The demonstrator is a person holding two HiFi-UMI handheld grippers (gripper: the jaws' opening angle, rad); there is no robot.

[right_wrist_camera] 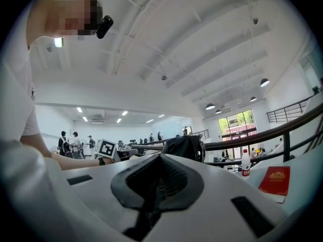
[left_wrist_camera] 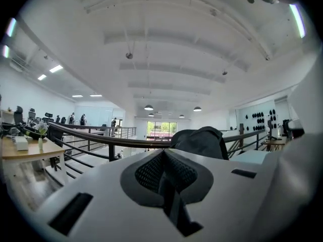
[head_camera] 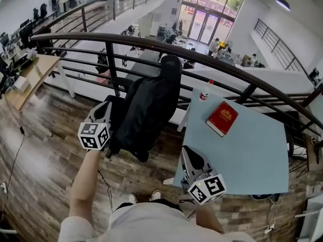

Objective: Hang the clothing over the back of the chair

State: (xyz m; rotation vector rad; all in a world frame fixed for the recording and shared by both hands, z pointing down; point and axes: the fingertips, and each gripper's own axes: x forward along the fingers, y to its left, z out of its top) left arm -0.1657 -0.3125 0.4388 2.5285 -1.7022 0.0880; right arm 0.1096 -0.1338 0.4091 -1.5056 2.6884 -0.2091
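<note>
Dark clothing (head_camera: 151, 102) draped over chair (head_camera: 143, 156) (mostly hidden), left tongs (head_camera: 105, 106) closed

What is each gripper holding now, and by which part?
Nothing. The left gripper and the right gripper are both shut and empty; the dark clothing hangs apart from them.

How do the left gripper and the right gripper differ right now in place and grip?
The left gripper reaches out beside the black office chair draped with dark clothing; the right gripper sits nearer the person, at the edge of the light blue table. The left gripper's view faces the draped chair back close ahead; the right gripper's sees it farther off, with a red book beside. Shared: both have jaws together on nothing.
</note>
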